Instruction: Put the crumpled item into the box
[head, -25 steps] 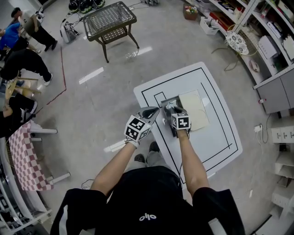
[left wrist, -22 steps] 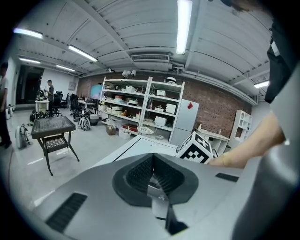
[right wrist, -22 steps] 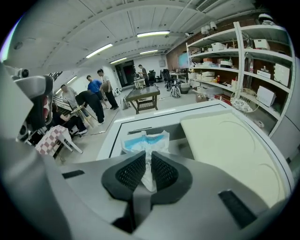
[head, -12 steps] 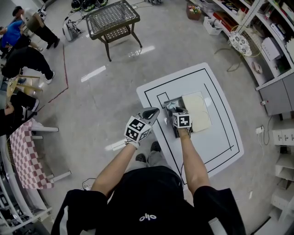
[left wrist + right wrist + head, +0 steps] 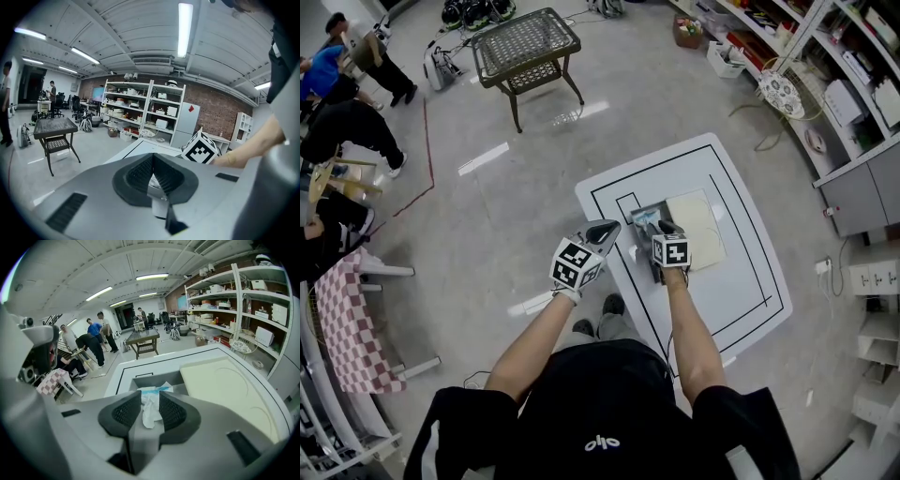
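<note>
A: Now, entry one: right gripper (image 5: 149, 398). Condition?

B: Jaws opening, pads drawn off to either side. Contents: crumpled item (image 5: 150, 414), white tissue-like paper with a blue edge, hanging loose in the gap. It sits directly over the box (image 5: 140, 379) (the blue-edged far end shows above the box's opening).

A: Handling notes for the crumpled item?

B: Judged very light, soft and limp. Not fragile, not slippery. It may cling to a ribbed pad rather than drop. Best hold is a pinch on the bunched middle, not the thin trailing end.

A: Entry two: left gripper (image 5: 152, 174).

B: Jaws together, nothing between them. It is held off the near left edge of the table, apart from the box.

A: Box?

B: Grey, open-topped, on the left part of the table. A cream panel (image 5: 225, 380) lies flat against its right side. Possibly the lid, but I cannot tell.

A: Surface?

B: White table (image 5: 750, 291), smooth, with black rectangles drawn on it.

A: Room?

B: Glossy grey floor (image 5: 506, 187). Wicker side table (image 5: 525, 42) at the far left. Shelves (image 5: 825, 56) of boxes along the right. People (image 5: 347, 103) at the far left. Checked cloth (image 5: 352, 319) on a stand at the near left.
</note>
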`<control>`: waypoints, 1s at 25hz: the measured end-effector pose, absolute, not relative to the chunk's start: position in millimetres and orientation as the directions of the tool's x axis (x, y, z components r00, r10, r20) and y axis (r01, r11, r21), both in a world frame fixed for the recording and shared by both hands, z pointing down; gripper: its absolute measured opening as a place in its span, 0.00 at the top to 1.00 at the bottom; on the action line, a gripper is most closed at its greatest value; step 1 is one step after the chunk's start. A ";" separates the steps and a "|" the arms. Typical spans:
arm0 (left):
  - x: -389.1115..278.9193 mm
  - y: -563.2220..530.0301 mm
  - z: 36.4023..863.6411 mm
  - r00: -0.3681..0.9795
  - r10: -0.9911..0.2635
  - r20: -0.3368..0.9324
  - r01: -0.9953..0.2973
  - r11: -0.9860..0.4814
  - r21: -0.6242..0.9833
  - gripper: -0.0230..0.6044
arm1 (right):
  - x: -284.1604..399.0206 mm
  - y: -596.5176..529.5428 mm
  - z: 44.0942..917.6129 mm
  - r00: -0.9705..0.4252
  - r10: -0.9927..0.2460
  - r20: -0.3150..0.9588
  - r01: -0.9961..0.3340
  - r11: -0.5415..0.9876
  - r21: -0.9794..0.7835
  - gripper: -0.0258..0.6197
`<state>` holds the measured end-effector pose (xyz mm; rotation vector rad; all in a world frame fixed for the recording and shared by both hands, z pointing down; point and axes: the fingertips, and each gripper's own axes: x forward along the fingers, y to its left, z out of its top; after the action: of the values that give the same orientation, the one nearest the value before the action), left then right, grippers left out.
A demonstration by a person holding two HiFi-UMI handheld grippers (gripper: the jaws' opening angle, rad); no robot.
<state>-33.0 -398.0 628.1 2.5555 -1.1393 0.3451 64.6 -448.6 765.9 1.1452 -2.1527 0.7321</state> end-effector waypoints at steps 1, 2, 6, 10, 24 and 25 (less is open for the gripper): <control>-34.3 -398.1 626.1 0.652 -0.678 0.340 -0.754 -0.629 0.190 0.95 | 65.4 -447.5 759.5 -0.460 -0.543 0.703 -0.857 0.479 -0.191 0.79; -35.3 -398.0 624.5 0.650 -0.681 0.337 -0.755 -0.628 0.188 0.95 | 66.3 -446.1 752.8 -0.462 -0.552 0.694 -0.857 0.478 -0.191 0.79; -35.1 -390.8 616.1 0.656 -0.682 0.323 -0.750 -0.637 0.177 0.95 | 72.5 -437.4 723.4 -0.461 -0.595 0.658 -0.864 0.469 -0.181 0.80; -35.9 -376.8 602.4 0.657 -0.693 0.298 -0.751 -0.637 0.174 0.95 | 76.9 -419.4 696.8 -0.471 -0.623 0.625 -0.865 0.464 -0.189 0.80; -52.9 -314.5 563.9 0.655 -0.721 0.224 -0.755 -0.631 0.179 0.95 | 84.3 -344.6 620.8 -0.459 -0.735 0.500 -0.882 0.444 -0.157 0.94; -52.9 -309.3 564.0 0.658 -0.719 0.224 -0.753 -0.633 0.179 0.95 | 82.8 -337.8 616.4 -0.464 -0.736 0.492 -0.879 0.450 -0.156 0.94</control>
<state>-52.9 -309.3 564.0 2.6203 -1.1868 0.1910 82.8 -337.8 616.4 1.3713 -2.3518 0.5615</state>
